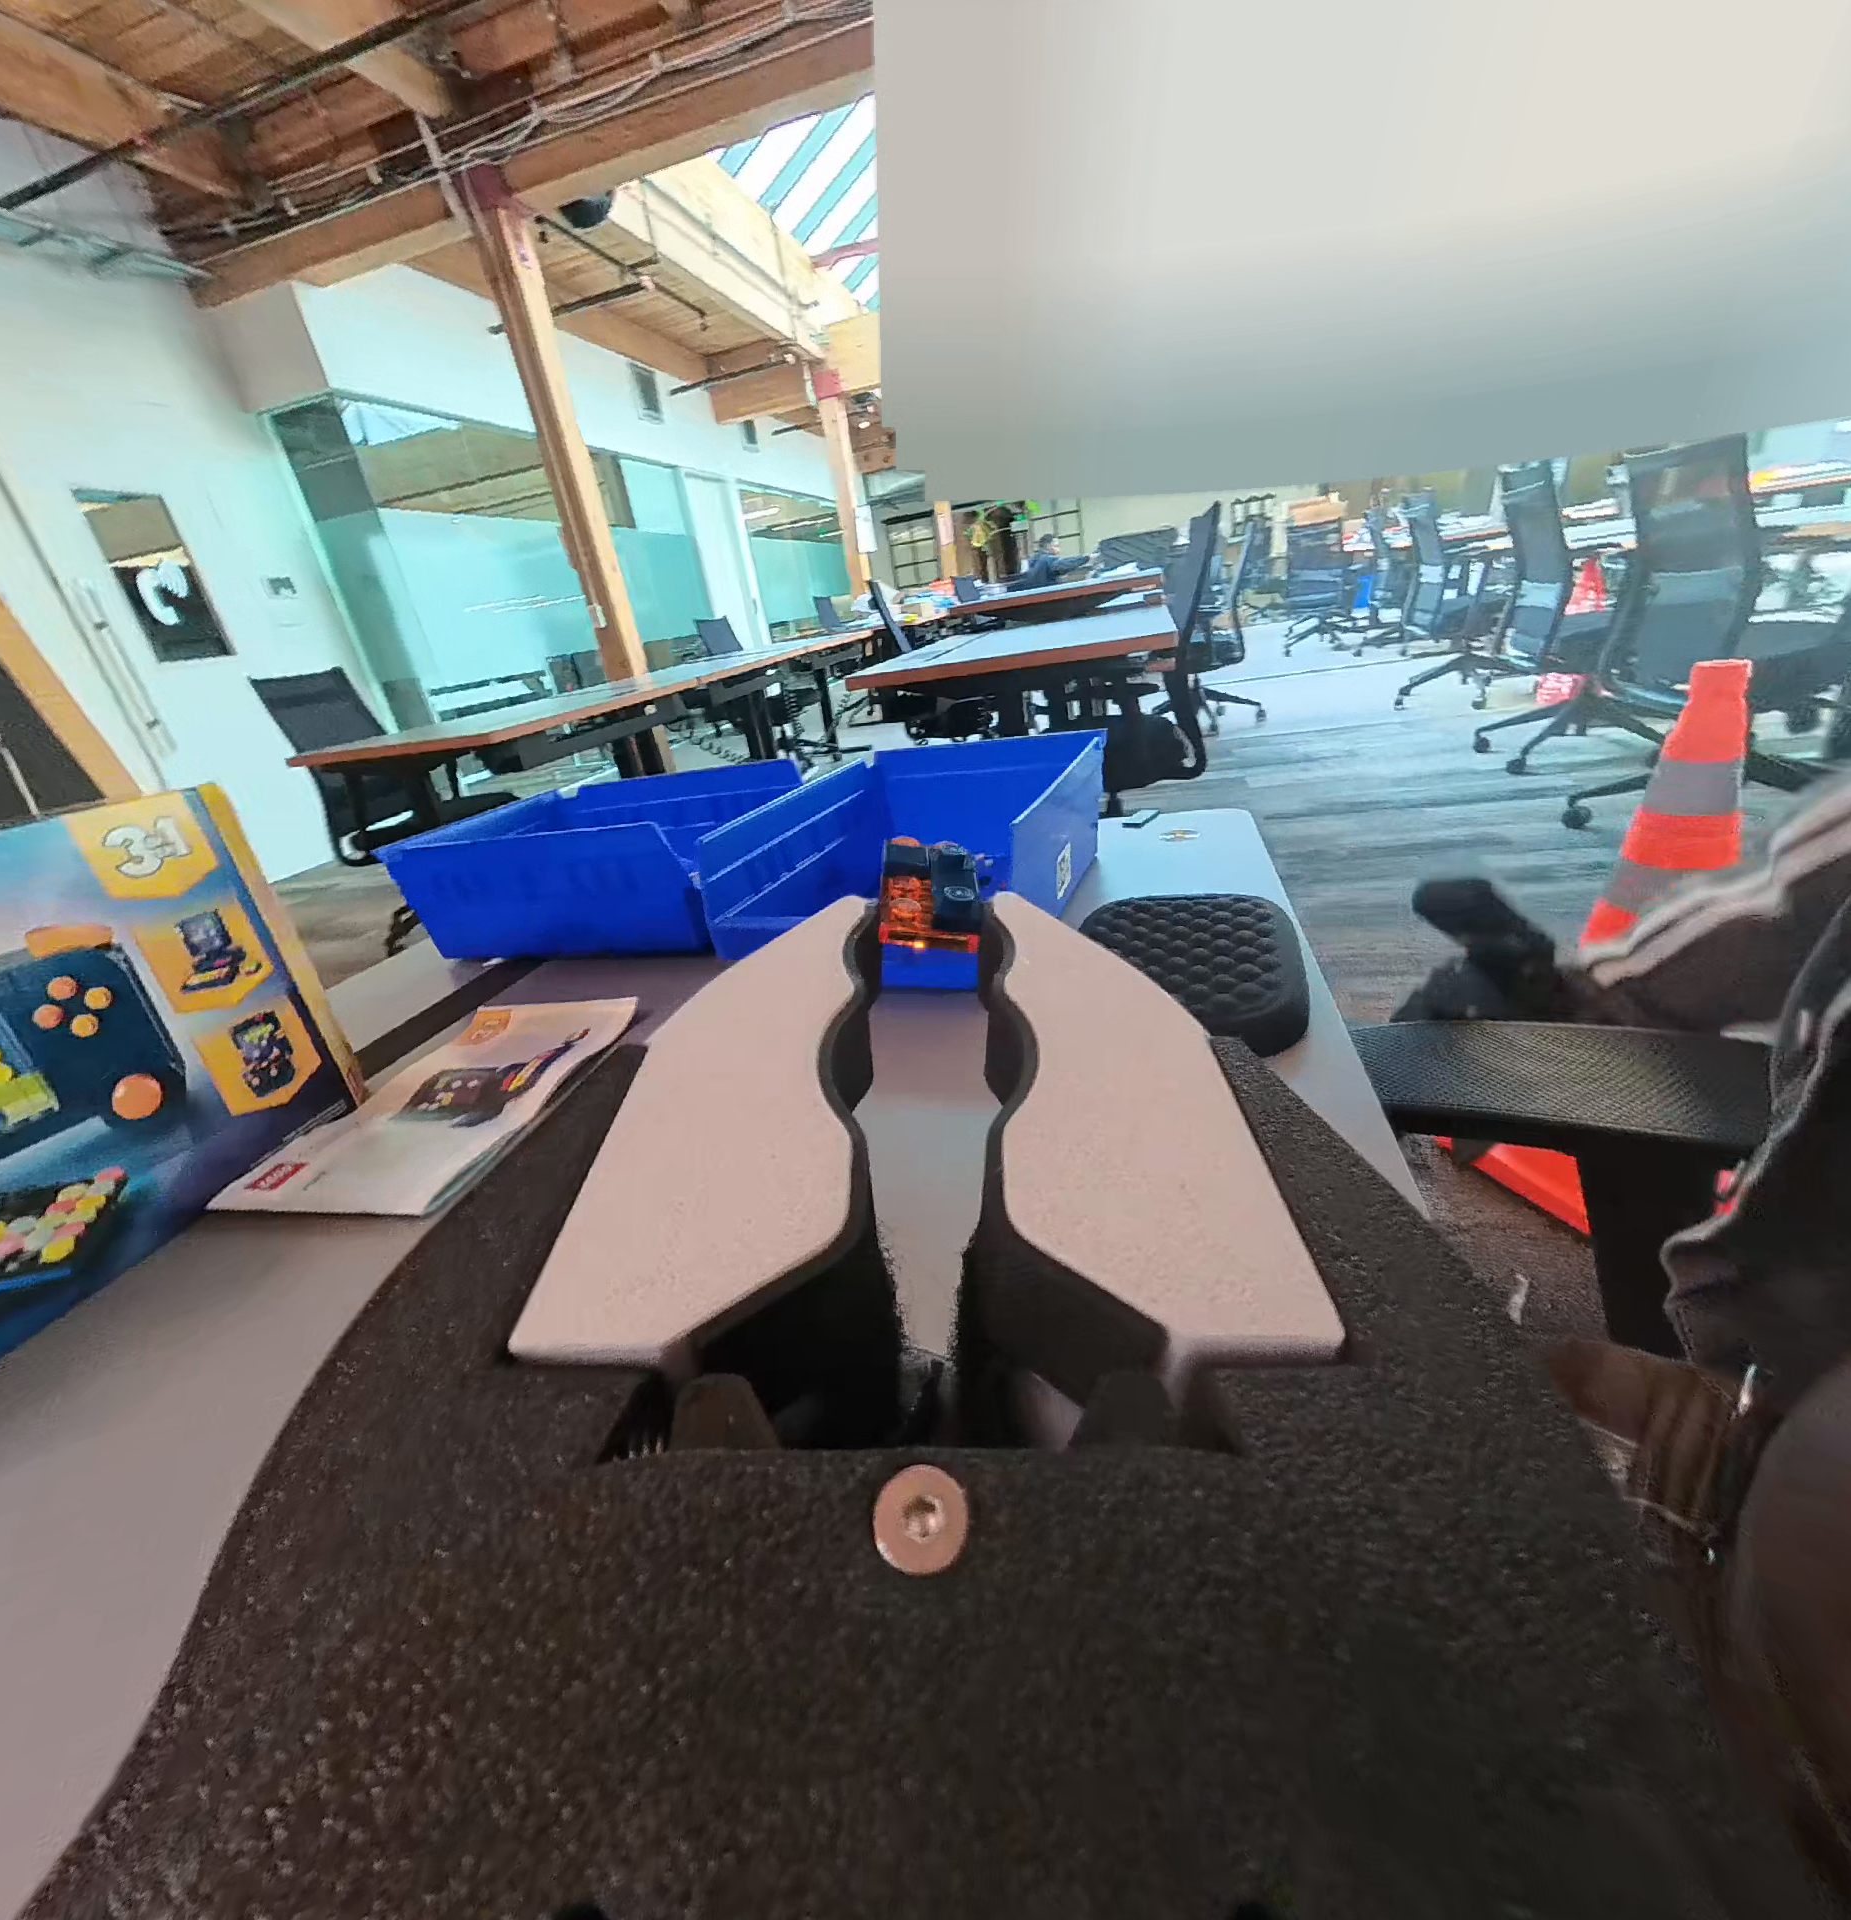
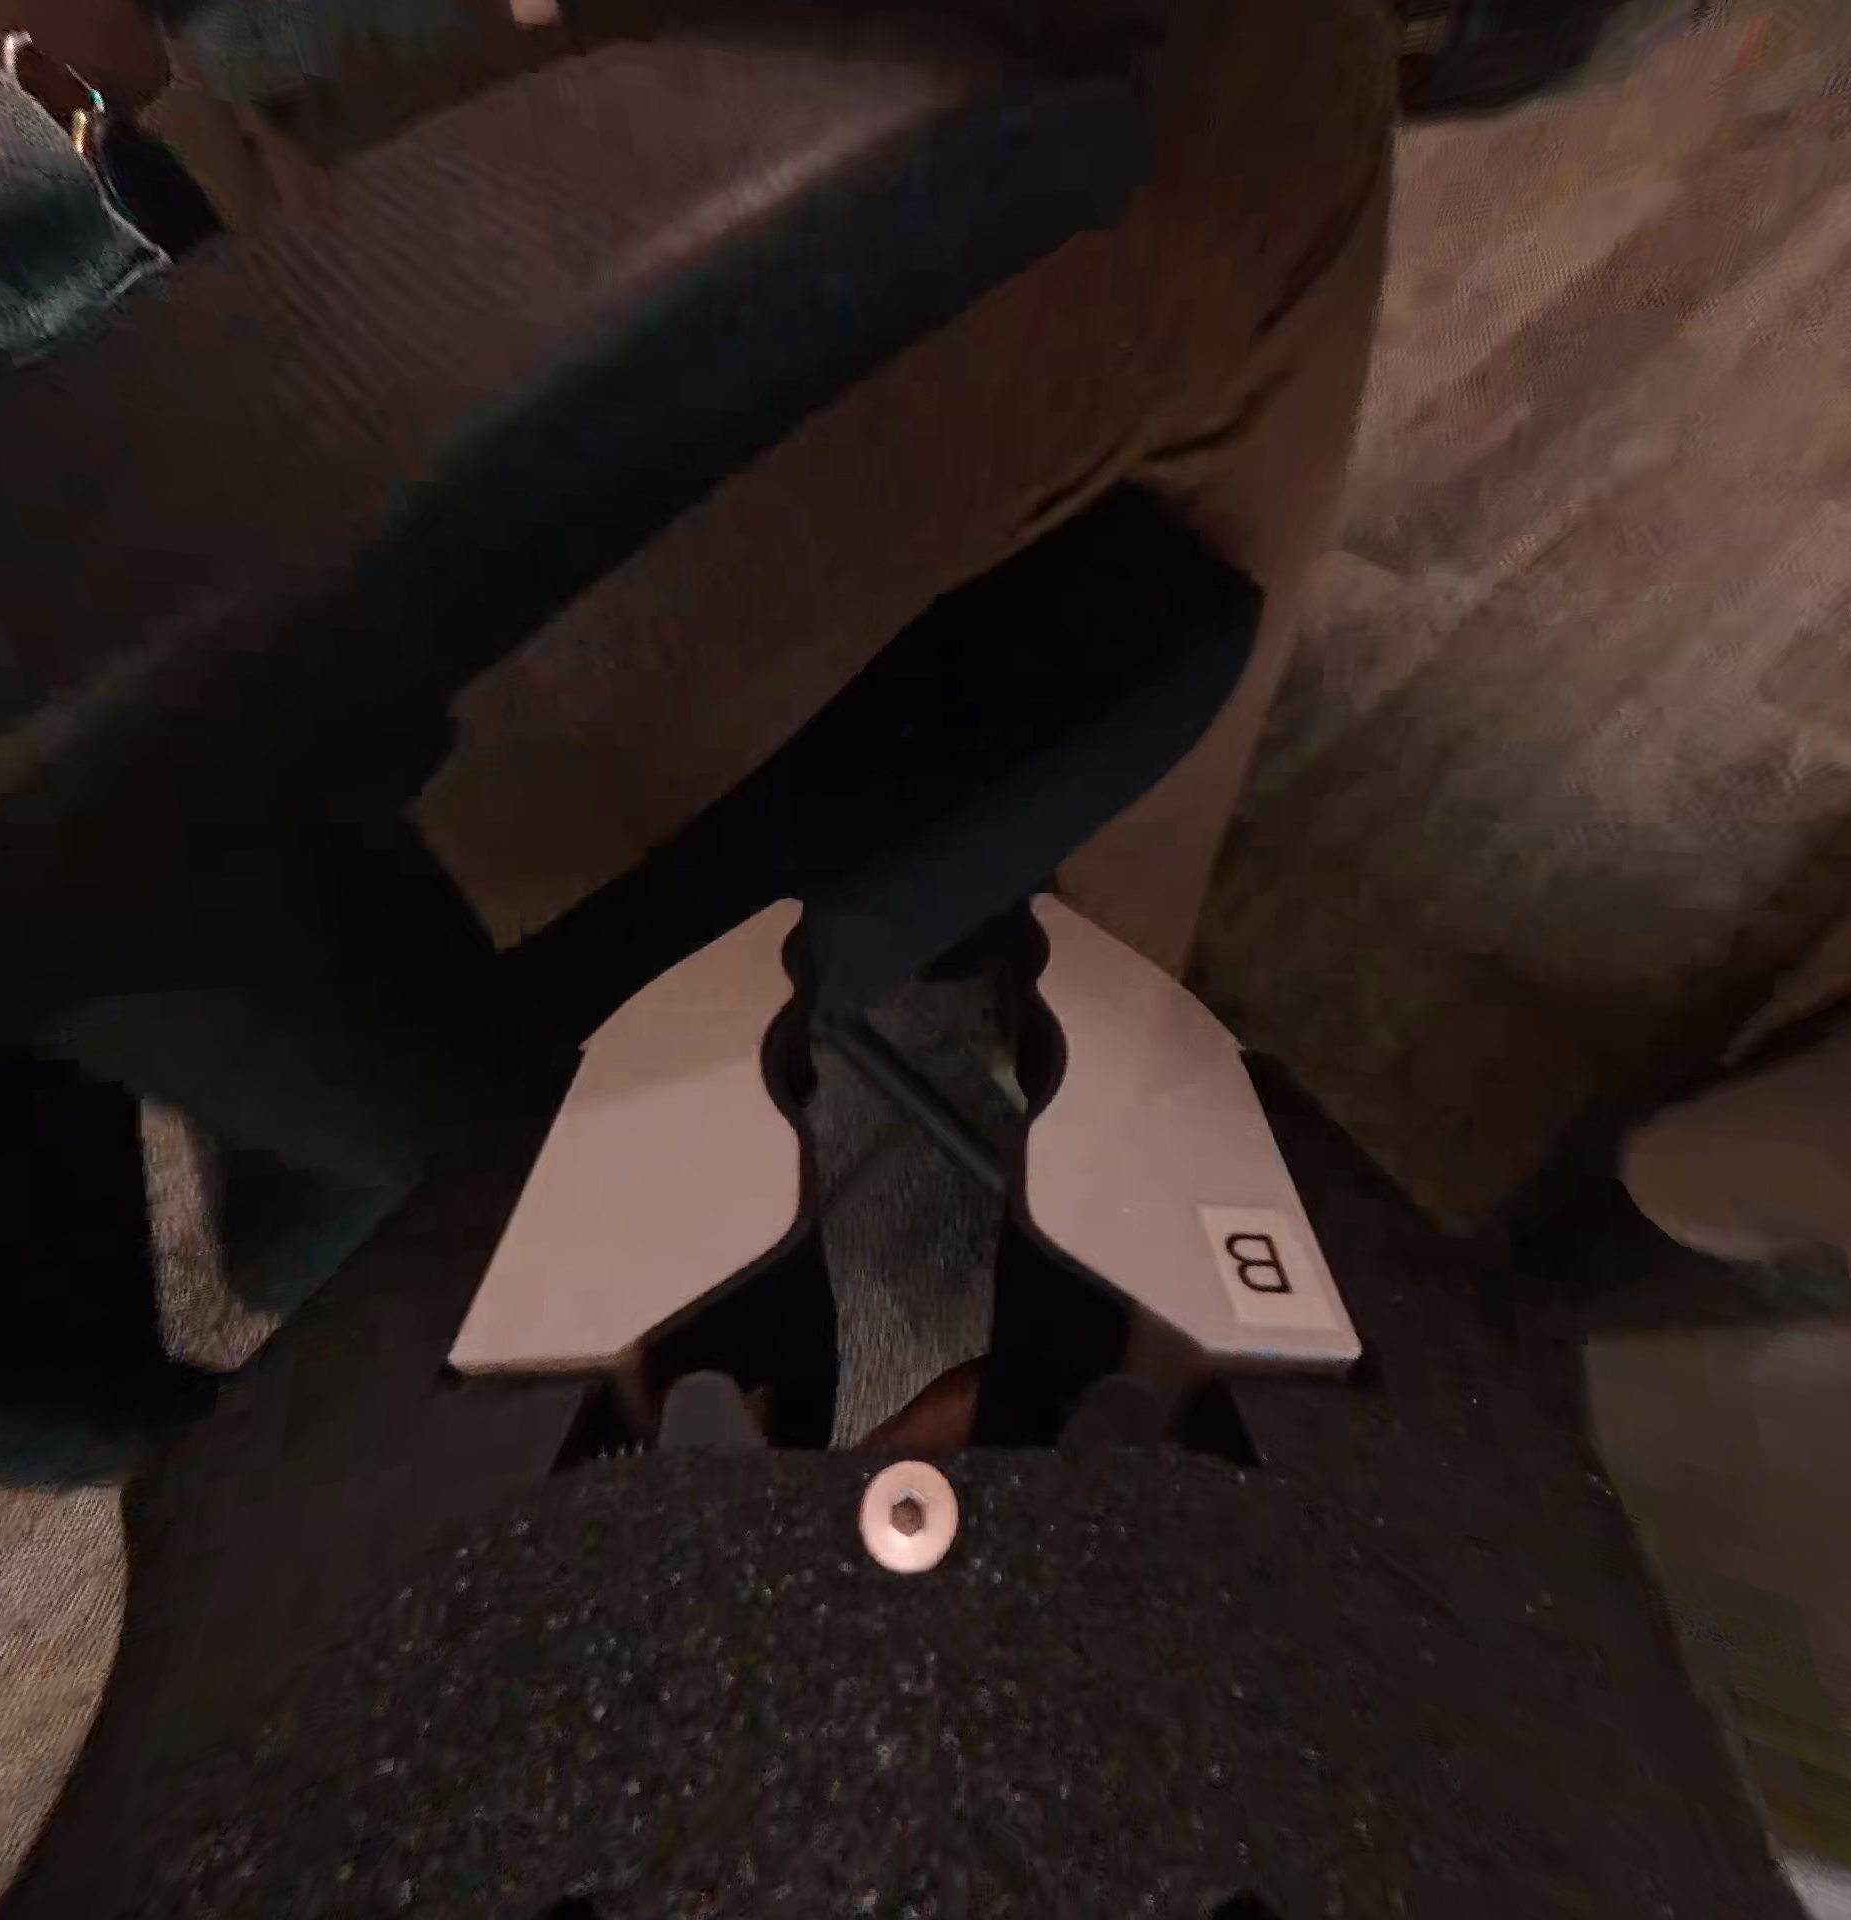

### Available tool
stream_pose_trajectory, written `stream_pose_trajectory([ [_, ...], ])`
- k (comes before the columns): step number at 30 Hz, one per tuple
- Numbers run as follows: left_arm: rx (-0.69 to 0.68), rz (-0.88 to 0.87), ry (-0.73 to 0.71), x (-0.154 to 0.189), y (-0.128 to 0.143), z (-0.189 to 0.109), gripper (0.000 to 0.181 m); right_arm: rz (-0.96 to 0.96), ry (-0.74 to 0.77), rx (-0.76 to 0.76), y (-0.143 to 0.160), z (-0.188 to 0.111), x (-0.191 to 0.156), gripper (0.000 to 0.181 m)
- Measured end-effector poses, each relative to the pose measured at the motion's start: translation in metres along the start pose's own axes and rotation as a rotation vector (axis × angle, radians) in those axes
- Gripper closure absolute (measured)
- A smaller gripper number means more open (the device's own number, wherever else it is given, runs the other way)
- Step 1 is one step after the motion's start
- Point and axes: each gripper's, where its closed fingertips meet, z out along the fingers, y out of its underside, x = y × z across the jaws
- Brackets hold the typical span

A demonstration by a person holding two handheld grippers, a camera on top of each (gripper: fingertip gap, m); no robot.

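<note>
Two views, taken in turn. Left wrist view: my left tool (image 1: pixel 926 935) is clamped on a small brick assembly (image 1: pixel 926 909) of orange, black and blue, held level above the grey worktop (image 1: pixel 1201 852), just before the blue bins (image 1: pixel 588 883) — I would keep that pinch steady and square. Right wrist view: my right tool (image 2: pixel 916 961) points down toward dark, blurred fabric (image 2: pixel 692 520), fingers apart — holding nothing that I can make out.

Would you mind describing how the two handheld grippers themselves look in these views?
Both match: the left gripper and right gripper each have two flat, pale grey fingers with wavy, scalloped black inner edges, set in a rough, speckled black body with one silver hex screw at its centre. The right one alone carries a small white sticker with a black letter on one finger. No cables show.
</note>
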Motion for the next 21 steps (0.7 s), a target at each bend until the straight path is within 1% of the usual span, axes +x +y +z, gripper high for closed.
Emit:
stream_pose_trajectory([
  [1,-0.010,-0.002,-0.016,0.002,0.000,0.001,0.165,-0.003,-0.032,0.037,0.004,0.017,0.000,0.145],
  [4,-0.052,-0.003,-0.039,0.014,0.004,0.005,0.165,-0.053,-0.153,0.070,0.016,0.063,-0.006,0.142],
  [7,-0.090,-0.022,-0.031,0.027,0.009,0.011,0.165,-0.117,-0.246,0.116,0.011,0.096,-0.015,0.143],
  [9,-0.117,-0.025,-0.039,0.031,0.012,0.013,0.165,-0.196,-0.277,0.085,0.016,0.113,-0.018,0.144],
  [11,-0.131,-0.020,-0.050,0.033,0.012,0.014,0.165,-0.279,-0.255,0.093,0.012,0.124,-0.014,0.144],
  [13,-0.139,-0.020,-0.063,0.033,0.012,0.014,0.165,-0.302,-0.212,0.128,0.004,0.129,-0.005,0.147],
  [15,-0.146,-0.029,-0.074,0.031,0.014,0.012,0.165,-0.313,-0.225,0.139,0.001,0.132,-0.004,0.151],
  [16,-0.144,-0.038,-0.080,0.030,0.015,0.011,0.164,-0.309,-0.254,0.134,0.001,0.135,-0.007,0.152],
  [19,-0.131,-0.073,-0.100,0.025,0.018,0.008,0.165,-0.333,-0.271,0.124,0.001,0.143,-0.008,0.149],
  [21,-0.131,-0.087,-0.103,0.024,0.020,0.007,0.165,-0.323,-0.281,0.107,0.001,0.144,-0.005,0.161],
])
